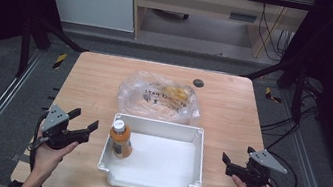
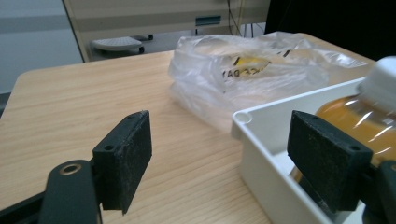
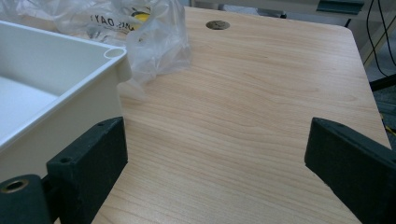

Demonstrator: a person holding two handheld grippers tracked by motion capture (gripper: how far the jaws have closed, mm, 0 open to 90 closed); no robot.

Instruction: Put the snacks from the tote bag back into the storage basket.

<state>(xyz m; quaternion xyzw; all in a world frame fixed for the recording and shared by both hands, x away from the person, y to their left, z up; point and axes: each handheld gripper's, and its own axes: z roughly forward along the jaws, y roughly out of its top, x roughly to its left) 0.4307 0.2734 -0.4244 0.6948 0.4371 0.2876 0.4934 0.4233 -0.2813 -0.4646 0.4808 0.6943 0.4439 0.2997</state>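
High view: juice bottle (image 1: 120, 140) upright in white bin (image 1: 197, 144), just beyond left gripper (image 1: 85, 120), whose jaws gape empty. Right gripper (image 1: 226, 158) likewise spread. Bottle looks heavyish, smooth, probably slippery; grip mid-body.

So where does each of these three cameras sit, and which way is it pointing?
High view: above the person's side, looking down on the table; forearms, left gripper, right gripper.
Left gripper view: between open jaws toward the bottle.
Right gripper view: between open jaws across the table.
All share the white bin and plastic bag.
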